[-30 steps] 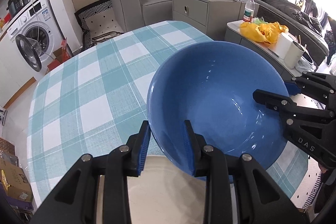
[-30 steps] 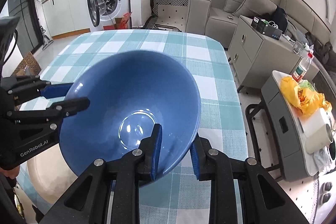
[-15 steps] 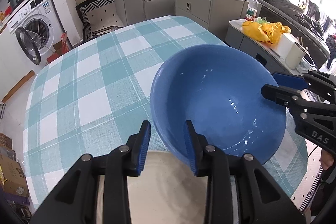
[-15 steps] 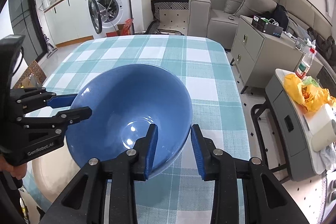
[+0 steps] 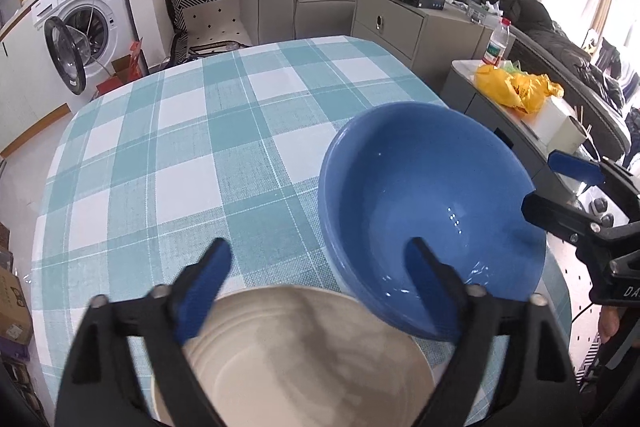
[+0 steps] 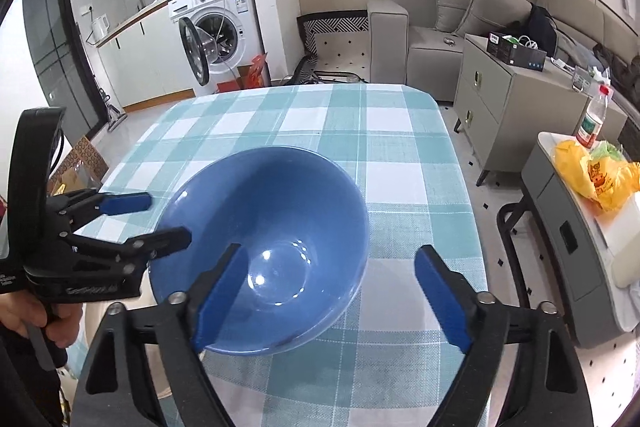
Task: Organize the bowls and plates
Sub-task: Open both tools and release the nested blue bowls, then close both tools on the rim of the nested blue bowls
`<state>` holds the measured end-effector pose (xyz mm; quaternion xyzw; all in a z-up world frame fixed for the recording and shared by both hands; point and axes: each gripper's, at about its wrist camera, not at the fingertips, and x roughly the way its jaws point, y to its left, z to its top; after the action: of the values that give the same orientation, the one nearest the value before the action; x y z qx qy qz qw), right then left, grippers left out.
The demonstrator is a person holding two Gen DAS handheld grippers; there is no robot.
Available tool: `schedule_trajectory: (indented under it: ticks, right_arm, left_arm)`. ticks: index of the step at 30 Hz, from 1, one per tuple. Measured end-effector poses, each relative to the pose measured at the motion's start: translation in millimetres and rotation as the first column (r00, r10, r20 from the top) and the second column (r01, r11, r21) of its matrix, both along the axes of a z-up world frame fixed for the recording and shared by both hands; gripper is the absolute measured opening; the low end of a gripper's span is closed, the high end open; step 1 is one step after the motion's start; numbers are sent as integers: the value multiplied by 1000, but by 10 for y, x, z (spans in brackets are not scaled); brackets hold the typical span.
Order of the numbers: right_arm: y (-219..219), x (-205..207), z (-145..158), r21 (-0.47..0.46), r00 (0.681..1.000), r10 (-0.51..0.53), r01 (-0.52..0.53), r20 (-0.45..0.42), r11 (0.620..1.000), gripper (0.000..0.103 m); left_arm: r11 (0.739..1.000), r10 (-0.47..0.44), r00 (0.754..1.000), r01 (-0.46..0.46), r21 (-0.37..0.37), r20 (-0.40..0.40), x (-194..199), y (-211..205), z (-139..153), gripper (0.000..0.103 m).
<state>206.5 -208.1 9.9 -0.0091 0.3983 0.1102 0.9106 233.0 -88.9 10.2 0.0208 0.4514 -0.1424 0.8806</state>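
Home apt – sofa (image 6: pixel 460 23), washer (image 6: pixel 218 31), kitchenette

Black angular grippers (image 5: pixel 316 267), blue pads (image 6: pixel 440 295) on the jaws, silver screws, white lettering

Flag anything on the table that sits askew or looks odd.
The blue bowl sits tilted, one edge propped on the cream plate rather than flat on the cloth. Both grippers have just opened and no longer hold it.

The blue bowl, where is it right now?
The blue bowl sits on the checked tablecloth at the table's near right, its rim over the cream plate.
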Motion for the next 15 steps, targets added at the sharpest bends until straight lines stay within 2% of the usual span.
schedule_trajectory:
  ticks: [5, 13, 15]
  right_arm:
    - [-114, 22, -34, 30, 999, -36, 36, 2, 999, 102]
    - [-410, 42, -124, 228, 998, -57, 58, -13, 972, 102]
    - [-432, 42, -137, 247, 999, -53, 53, -7, 967, 102]
  left_arm:
    - [999, -7, 1000, 7, -40, 4, 17, 18, -9, 103]
    - [994, -6, 1000, 4, -111, -24, 74, 74, -55, 103]
    - [993, -9, 1000, 7, -115, -23, 79, 71, -68, 103]
